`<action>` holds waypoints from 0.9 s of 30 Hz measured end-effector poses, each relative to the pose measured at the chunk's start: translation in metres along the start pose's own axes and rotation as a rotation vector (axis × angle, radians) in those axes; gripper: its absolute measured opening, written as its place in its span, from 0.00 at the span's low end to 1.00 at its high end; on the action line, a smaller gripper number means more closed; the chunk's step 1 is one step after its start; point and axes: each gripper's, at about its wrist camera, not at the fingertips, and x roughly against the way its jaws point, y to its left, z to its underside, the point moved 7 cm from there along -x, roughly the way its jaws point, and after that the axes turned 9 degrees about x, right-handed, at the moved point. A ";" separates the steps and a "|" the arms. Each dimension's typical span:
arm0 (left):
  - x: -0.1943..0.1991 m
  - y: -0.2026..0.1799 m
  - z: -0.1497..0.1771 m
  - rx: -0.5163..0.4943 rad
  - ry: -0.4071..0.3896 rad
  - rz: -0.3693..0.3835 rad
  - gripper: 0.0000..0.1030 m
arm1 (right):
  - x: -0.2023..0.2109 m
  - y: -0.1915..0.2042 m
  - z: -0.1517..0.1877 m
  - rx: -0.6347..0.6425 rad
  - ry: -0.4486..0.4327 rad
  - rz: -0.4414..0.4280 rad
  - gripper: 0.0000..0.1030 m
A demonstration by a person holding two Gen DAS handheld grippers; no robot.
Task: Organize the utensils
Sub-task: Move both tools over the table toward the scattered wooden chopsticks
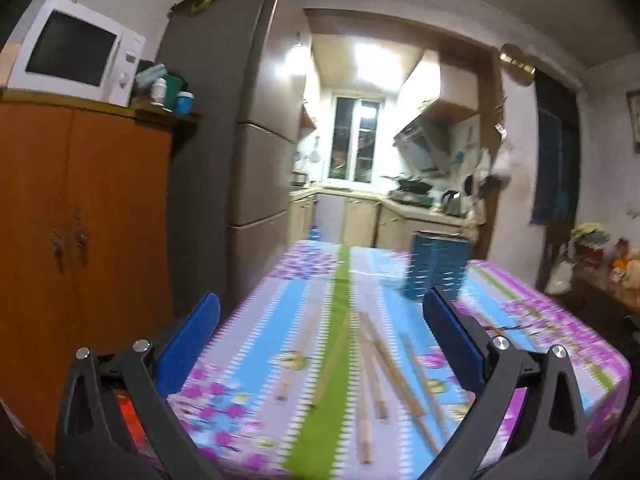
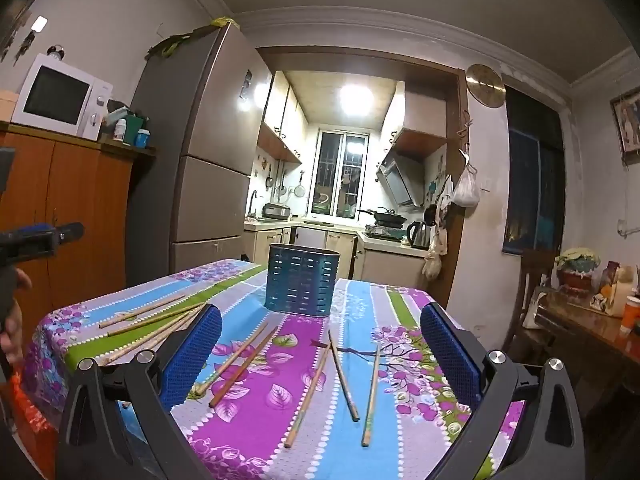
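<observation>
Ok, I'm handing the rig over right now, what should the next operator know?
Left tongs: open, empty, above the near-left group of wooden chopsticks.
Right tongs: open, empty, over the scattered wooden chopsticks at centre.
Blue slotted metal utensil holder: upright further back on the floral striped tablecloth.
Done: nothing visibly in the holder yet.
Left: every chopstick lies loose on the cloth.

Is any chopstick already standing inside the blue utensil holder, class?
No. In the right wrist view the blue utensil holder shows nothing above its rim, and the chopsticks all lie flat on the tablecloth.
</observation>
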 end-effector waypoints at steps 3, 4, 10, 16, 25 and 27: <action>-0.006 0.013 0.002 -0.016 0.032 -0.059 0.95 | -0.005 0.001 0.003 -0.015 0.025 -0.027 0.97; -0.006 0.016 0.004 -0.022 0.039 -0.067 0.95 | -0.008 0.002 0.003 -0.019 0.035 -0.031 0.97; -0.017 0.016 0.025 -0.071 0.087 -0.078 0.95 | -0.024 0.001 0.015 -0.038 0.082 -0.033 0.97; -0.024 0.016 0.017 -0.067 0.080 -0.085 0.95 | -0.030 -0.004 0.015 -0.052 0.071 -0.016 0.97; -0.029 0.003 0.013 -0.111 0.066 -0.095 0.95 | -0.038 -0.005 0.018 -0.050 0.070 -0.016 0.97; -0.029 0.001 0.013 -0.118 0.059 -0.091 0.95 | -0.039 -0.003 0.015 -0.047 0.060 -0.019 0.97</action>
